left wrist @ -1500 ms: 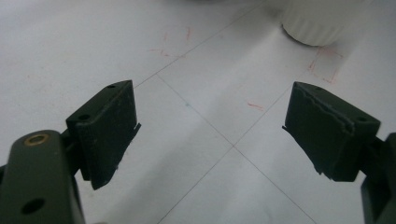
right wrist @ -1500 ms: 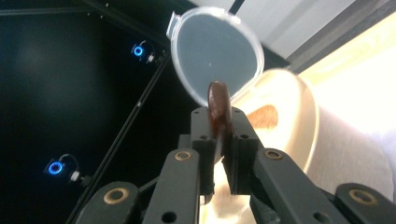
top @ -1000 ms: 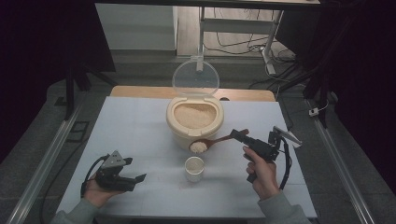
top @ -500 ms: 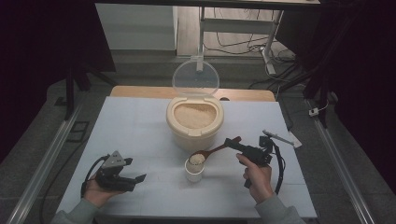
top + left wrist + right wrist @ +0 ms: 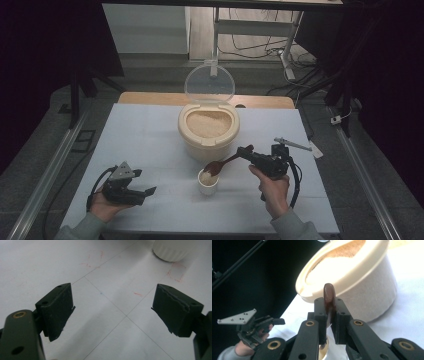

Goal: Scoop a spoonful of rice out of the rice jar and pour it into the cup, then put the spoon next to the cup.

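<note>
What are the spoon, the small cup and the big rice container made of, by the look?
Spoon: dark brown with a glossy sheen, likely lacquered wood or plastic; it is clamped in the right gripper.
Small cup: white and matte, with fine vertical ribs on its wall, probably paper or thin plastic.
Rice container: cream, smooth, moulded rim, looks like plastic. Its raised lid is see-through, so clear plastic.

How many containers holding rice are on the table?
2: the large cream round plastic bin with its clear lid raised, mid-table, and the small white cup just in front of it, under the brown wooden spoon.
</note>
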`<state>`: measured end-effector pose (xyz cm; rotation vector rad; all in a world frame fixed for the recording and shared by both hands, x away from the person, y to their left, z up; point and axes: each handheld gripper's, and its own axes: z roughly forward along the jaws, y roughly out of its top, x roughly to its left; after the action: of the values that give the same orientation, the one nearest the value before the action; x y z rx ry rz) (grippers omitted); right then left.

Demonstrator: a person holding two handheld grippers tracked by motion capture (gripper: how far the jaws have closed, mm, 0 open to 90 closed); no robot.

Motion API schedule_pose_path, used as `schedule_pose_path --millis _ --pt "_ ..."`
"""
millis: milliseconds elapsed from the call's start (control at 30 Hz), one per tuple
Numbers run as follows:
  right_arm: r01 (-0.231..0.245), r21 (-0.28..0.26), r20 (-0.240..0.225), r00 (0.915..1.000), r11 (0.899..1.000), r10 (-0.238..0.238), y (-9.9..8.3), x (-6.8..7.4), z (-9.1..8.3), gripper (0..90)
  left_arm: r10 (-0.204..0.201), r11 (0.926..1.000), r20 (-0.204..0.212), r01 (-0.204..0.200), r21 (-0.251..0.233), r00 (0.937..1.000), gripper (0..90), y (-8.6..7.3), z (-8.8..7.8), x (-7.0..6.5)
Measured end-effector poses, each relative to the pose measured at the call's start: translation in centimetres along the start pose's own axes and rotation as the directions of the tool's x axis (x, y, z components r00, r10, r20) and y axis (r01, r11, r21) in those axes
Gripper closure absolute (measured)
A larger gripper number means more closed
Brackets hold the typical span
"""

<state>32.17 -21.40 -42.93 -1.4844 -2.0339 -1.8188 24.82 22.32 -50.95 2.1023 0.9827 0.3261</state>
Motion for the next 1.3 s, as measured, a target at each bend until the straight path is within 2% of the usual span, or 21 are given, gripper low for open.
schedule_pose_path --millis 100,200,367,533,767,833,933,1100,1200,1300 --pt "0.081 -0.014 0.001 0.9967 0.997 -0.081 0.0 0.7 -0.2 83.5 -0.001 1.0 -0.001 0.001 -0.001 1.0 16.7 0.0 0.0 0.0" --pt "0.127 -0.029 -0.004 0.9918 0.991 -0.128 0.0 1.0 -0.5 83.5 -0.004 1.0 -0.001 0.004 -0.001 1.0 16.7 0.0 0.0 0.0" --pt "0.135 -0.075 -0.037 0.9897 0.988 -0.138 0.0 0.7 -1.5 83.5 -0.002 1.0 -0.004 0.002 0.0 1.0 16.7 0.0 0.0 0.0" --pt "0.151 -0.112 -0.044 0.9866 0.982 -0.157 -0.1 0.0 -2.6 83.5 -0.007 1.0 -0.008 0.007 -0.001 0.9999 16.7 0.0 0.0 0.1" --pt "0.195 -0.156 -0.052 0.9774 0.968 -0.205 0.2 -0.8 -4.3 83.5 -0.013 0.9999 -0.013 0.013 -0.004 0.9998 16.7 -0.1 -0.1 0.2" --pt "0.217 -0.169 -0.048 0.9725 0.961 -0.228 0.4 -0.8 -5.0 83.5 -0.014 0.9999 -0.014 0.014 -0.004 0.9998 16.7 -0.1 -0.1 0.3" --pt "0.249 -0.173 -0.038 0.9651 0.953 -0.259 0.7 -0.9 -5.9 83.5 -0.015 0.9999 -0.016 0.015 -0.005 0.9998 16.6 -0.1 -0.2 0.3" --pt "0.301 -0.133 -0.015 0.9522 0.945 -0.305 1.3 -1.1 -7.3 83.5 -0.01 0.9999 -0.018 0.01 -0.007 0.9998 16.6 -0.1 -0.2 0.3" --pt "0.322 -0.097 -0.012 0.9457 0.942 -0.325 1.6 -1.3 -7.9 83.5 -0.011 0.9999 -0.017 0.011 -0.005 0.9998 16.6 -0.1 -0.2 0.2" --pt "0.328 -0.064 -0.021 0.9437 0.942 -0.33 1.7 -1.5 -8.0 83.5 -0.007 1.0 -0.017 0.007 -0.006 0.9998 16.6 0.0 -0.2 0.2"
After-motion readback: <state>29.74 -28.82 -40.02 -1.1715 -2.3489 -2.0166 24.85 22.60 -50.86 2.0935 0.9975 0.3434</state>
